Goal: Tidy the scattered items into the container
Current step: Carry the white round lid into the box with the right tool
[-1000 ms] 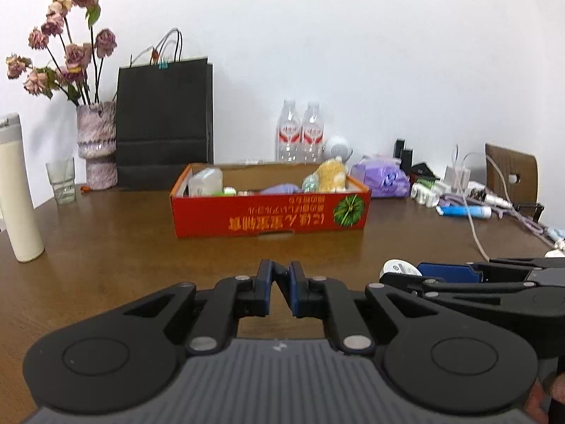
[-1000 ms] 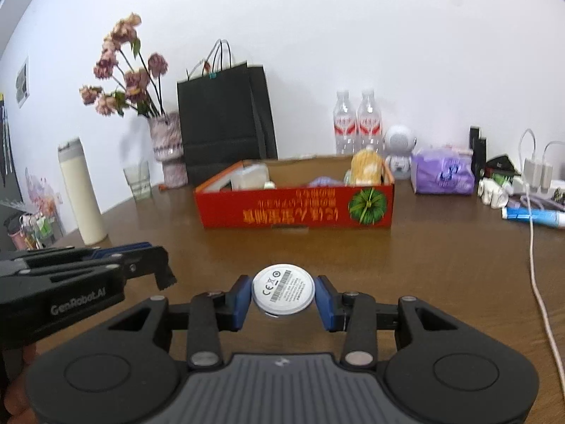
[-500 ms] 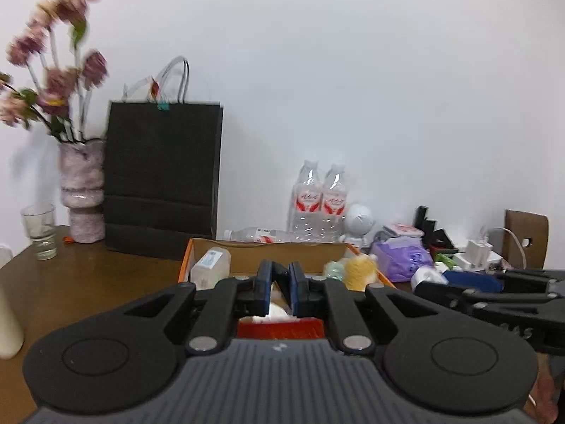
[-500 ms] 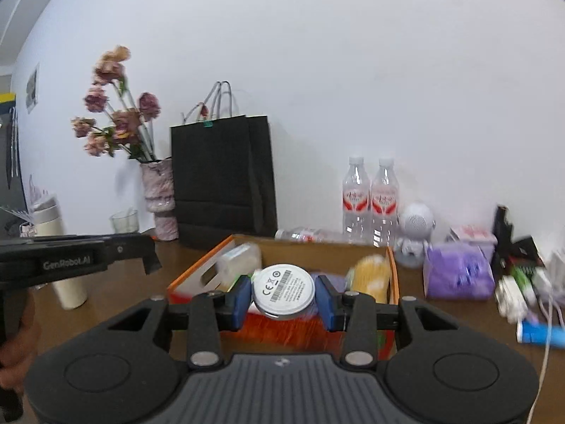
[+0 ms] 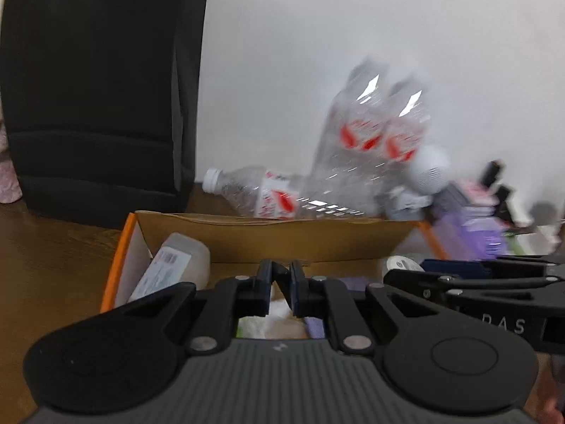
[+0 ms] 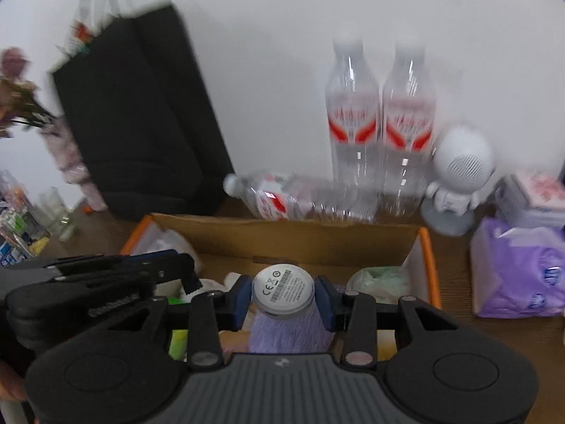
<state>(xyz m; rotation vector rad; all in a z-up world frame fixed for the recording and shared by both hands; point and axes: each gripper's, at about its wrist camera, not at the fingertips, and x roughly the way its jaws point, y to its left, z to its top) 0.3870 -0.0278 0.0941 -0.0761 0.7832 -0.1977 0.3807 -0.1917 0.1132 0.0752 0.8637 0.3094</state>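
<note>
Above the cardboard box (image 6: 418, 251), your right gripper (image 6: 283, 298) clamps the white disc (image 6: 283, 289); your left gripper (image 5: 281, 291) is pinched empty.

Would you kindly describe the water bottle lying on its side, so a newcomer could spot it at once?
Start at the tall black paper bag against the white wall, then look to the strip of table behind the open cardboard box. There a clear water bottle lies flat, its white cap toward the bag. Its two red-labelled neighbours stand upright; it alone lies on its side.
</note>
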